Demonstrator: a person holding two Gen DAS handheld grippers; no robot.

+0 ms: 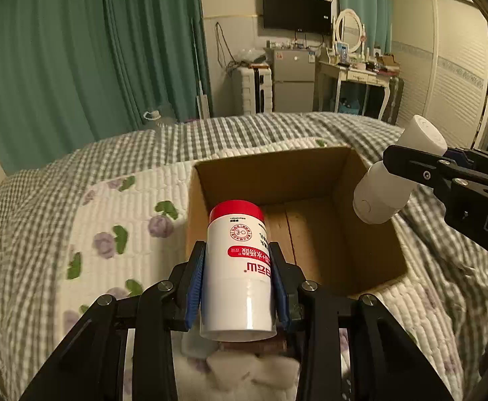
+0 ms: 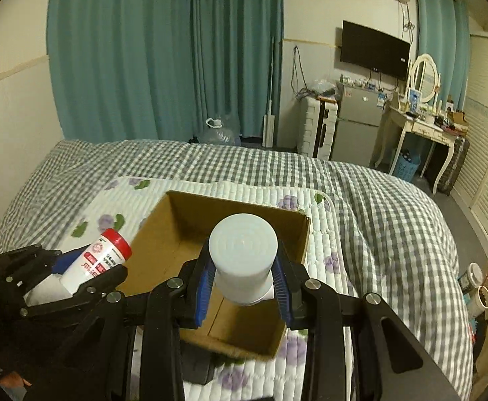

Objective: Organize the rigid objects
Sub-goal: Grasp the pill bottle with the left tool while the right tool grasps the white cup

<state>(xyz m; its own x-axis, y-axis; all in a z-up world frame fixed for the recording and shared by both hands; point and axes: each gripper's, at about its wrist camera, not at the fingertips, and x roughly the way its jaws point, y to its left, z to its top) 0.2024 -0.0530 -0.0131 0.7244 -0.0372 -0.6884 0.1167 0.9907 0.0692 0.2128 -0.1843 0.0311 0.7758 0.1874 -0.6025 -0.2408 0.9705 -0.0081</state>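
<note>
My left gripper (image 1: 237,284) is shut on a white bottle with a red cap (image 1: 237,267), held just before the near left corner of an open cardboard box (image 1: 277,173). My right gripper (image 2: 242,284) is shut on a plain white bottle (image 2: 242,257), held above the box (image 2: 237,207). In the left wrist view the white bottle (image 1: 397,170) hangs tilted over the box's right wall in the right gripper (image 1: 407,167). In the right wrist view the red-capped bottle (image 2: 100,260) and left gripper (image 2: 76,280) sit at the box's left side. The box looks empty.
The box rests on a white floral quilted pad (image 2: 337,234) on a bed with a grey checked cover (image 2: 394,207). Green curtains (image 2: 163,50), a small fridge (image 2: 357,123), a dressing table (image 2: 424,123) and a wardrobe (image 2: 487,133) stand beyond the bed.
</note>
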